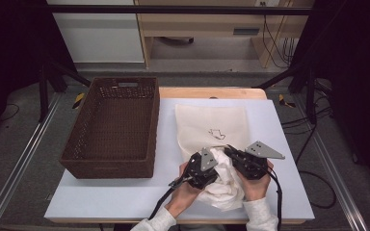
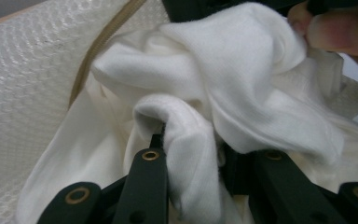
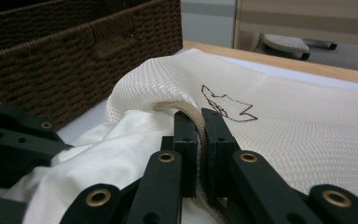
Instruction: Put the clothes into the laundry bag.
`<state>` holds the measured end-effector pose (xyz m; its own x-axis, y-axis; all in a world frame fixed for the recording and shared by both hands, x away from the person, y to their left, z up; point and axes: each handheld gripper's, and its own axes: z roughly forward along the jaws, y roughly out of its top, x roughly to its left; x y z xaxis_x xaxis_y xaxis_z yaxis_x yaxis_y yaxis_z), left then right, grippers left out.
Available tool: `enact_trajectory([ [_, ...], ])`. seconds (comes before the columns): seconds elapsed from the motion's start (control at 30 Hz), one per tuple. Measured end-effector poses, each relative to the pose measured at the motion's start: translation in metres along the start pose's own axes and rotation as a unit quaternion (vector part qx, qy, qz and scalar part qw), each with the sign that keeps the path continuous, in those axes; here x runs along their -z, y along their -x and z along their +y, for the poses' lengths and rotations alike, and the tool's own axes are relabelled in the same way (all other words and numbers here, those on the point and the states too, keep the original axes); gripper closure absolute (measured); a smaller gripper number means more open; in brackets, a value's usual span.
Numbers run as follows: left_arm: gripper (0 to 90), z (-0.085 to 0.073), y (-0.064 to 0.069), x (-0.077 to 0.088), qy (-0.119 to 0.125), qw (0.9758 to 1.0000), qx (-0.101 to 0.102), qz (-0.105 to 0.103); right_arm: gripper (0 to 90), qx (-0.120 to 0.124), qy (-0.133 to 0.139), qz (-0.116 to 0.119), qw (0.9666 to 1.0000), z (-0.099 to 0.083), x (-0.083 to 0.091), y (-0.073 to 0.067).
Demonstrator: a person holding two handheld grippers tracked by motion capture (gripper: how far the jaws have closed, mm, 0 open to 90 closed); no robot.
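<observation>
Two hand-held black two-jaw grippers working a white cloth at a mesh bag, near edge of the white table surface.

Nearest the camera: the person's hands and pale sleeves at the near edge, right of centre. Left to right: dark brown woven rectangular basket (image 1: pixel 113 126) on the left half of the white table surface (image 1: pixel 101 199), reaching toward the far edge; left gripper (image 1: pixel 211 169), jaws closed on a fold of the crumpled white cotton cloth (image 2: pixel 186 135), which bunches between the two grippers by the near edge; right gripper (image 3: pixel 201 130), jaws clamped on the tan-trimmed opening edge of the cream mesh bag (image 3: pixel 307 140). The bag lies flat from the grippers toward the far edge, just right of the basket, bearing a small dark outline drawing (image 1: pixel 217 133).
</observation>
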<state>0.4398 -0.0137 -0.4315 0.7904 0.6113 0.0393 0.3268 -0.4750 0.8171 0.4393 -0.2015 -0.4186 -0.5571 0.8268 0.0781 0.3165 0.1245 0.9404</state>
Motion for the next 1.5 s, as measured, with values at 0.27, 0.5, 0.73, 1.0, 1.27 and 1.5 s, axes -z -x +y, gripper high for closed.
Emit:
enact_trajectory([
  [0.27,68.6,0.001,-0.024,-0.028,-0.028,0.9992,0.029,0.002,85.8,0.011,0.016,0.004,0.9998,0.008,0.010,-0.005],
  [0.5,34.3,-0.010,-0.017,-0.002,0.014,0.9995,0.014,0.024,85.8,0.011,0.001,0.005,0.9999,0.002,0.001,-0.004],
  [0.73,21.2,-0.031,-0.025,0.027,0.023,0.9985,0.046,0.016,85.8,0.015,-0.003,-0.002,0.9999,0.001,0.001,-0.002],
  [1.0,66.6,-0.043,-0.027,0.009,0.011,0.9970,0.074,-0.016,85.9,0.012,-0.008,0.000,0.9999,-0.001,-0.003,-0.002],
  [1.27,84.0,-0.023,-0.015,0.029,0.094,0.9937,0.055,-0.028,86.3,-0.002,-0.003,0.011,0.9999,0.001,-0.002,0.000],
  [1.5,83.6,0.000,-0.014,0.000,0.052,0.9983,0.024,0.003,86.3,0.000,0.006,0.019,0.9998,0.005,0.003,-0.003],
])
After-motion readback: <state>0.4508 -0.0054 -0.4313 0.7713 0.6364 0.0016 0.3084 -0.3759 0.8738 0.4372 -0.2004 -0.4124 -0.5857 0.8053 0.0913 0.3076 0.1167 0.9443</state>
